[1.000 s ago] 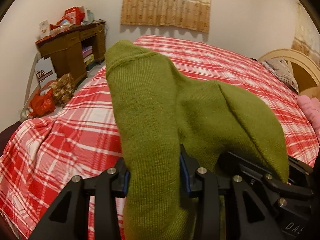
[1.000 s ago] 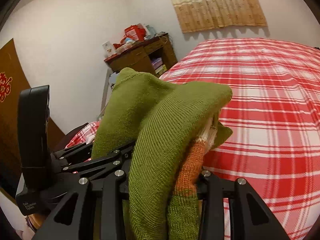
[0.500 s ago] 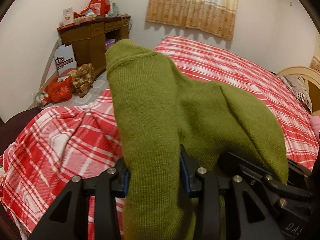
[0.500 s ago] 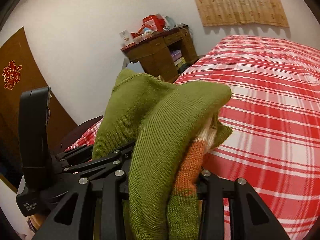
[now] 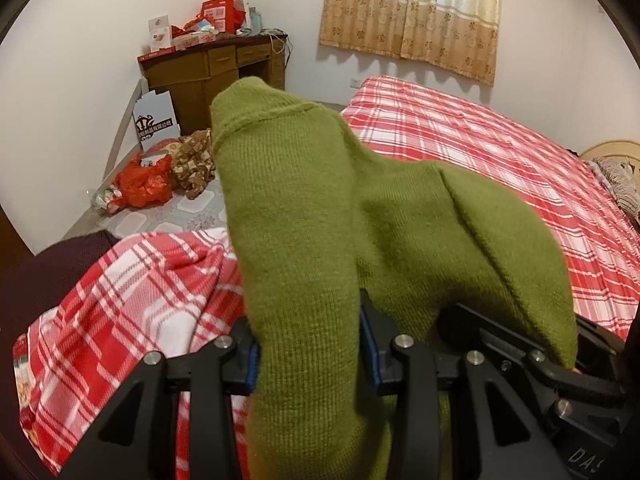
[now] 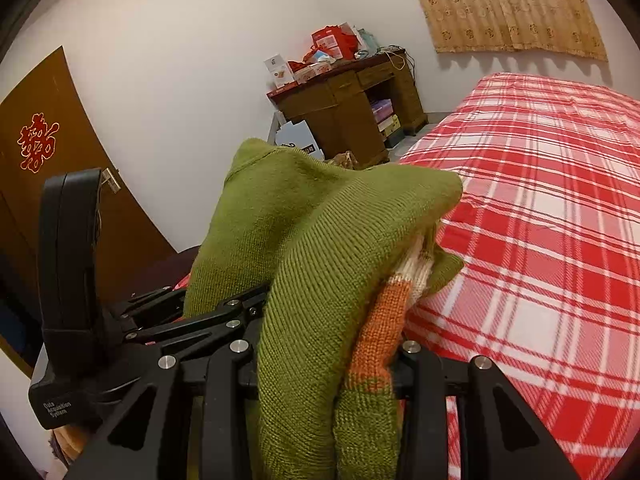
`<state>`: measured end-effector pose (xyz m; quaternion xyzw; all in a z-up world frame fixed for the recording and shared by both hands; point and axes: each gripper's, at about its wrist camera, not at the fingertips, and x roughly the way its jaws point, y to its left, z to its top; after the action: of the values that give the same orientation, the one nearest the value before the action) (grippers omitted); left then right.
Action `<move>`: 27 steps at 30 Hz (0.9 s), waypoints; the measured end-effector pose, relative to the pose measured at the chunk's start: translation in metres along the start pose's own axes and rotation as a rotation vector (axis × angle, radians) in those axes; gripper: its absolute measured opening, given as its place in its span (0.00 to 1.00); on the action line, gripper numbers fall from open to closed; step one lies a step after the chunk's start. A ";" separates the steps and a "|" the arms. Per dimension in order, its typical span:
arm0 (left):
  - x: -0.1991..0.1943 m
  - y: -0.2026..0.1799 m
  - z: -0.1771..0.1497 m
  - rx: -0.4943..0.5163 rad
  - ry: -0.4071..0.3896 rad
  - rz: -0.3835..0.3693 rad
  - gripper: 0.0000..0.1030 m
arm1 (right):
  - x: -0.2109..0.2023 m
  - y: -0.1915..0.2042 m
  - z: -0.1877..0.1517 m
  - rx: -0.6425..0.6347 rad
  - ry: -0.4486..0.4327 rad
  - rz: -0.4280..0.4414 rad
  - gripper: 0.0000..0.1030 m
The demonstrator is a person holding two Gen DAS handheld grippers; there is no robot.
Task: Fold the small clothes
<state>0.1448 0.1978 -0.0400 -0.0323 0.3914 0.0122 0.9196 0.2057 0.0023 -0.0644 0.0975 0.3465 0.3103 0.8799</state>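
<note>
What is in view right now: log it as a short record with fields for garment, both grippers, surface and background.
garment: green knit garment with an orange and white band, bunched, held up off the bed
left gripper: shut on the garment
right gripper: shut on the garment at the banded part
surface: bed with red plaid sheet, lying below the garment
background: wooden desk piled with boxes, curtain, brown door

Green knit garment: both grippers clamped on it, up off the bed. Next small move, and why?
Probably lower it onto the plaid bedspread and spread it flat. The green knit garment hangs bunched between the left hand-held gripper and the right hand-held gripper, so no clean fold line is available yet.
</note>
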 end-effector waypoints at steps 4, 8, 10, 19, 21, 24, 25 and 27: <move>0.011 0.002 0.009 0.021 -0.012 -0.007 0.39 | 0.011 -0.008 0.009 -0.003 -0.021 -0.013 0.36; 0.033 0.000 0.017 0.044 -0.034 -0.030 0.39 | 0.027 -0.020 0.015 -0.018 -0.042 -0.047 0.36; 0.043 -0.001 0.018 0.063 -0.043 -0.023 0.39 | 0.039 -0.027 0.018 -0.044 -0.039 -0.068 0.36; 0.076 0.017 0.018 -0.049 0.037 -0.019 0.51 | 0.086 -0.073 0.020 0.019 0.046 -0.074 0.36; 0.078 0.020 0.018 -0.094 0.055 -0.002 0.64 | 0.089 -0.086 0.022 0.087 0.077 -0.032 0.40; 0.082 0.032 0.019 -0.173 0.098 -0.052 0.71 | 0.088 -0.112 0.019 0.221 0.114 0.068 0.48; 0.081 0.036 0.020 -0.182 0.111 -0.075 0.71 | 0.084 -0.115 0.018 0.237 0.119 0.087 0.48; 0.066 0.039 0.019 -0.171 0.097 -0.088 0.71 | 0.066 -0.117 0.017 0.249 0.105 0.086 0.51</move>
<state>0.2026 0.2374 -0.0767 -0.1283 0.4310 0.0039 0.8932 0.3111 -0.0486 -0.1335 0.2041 0.4233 0.3069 0.8276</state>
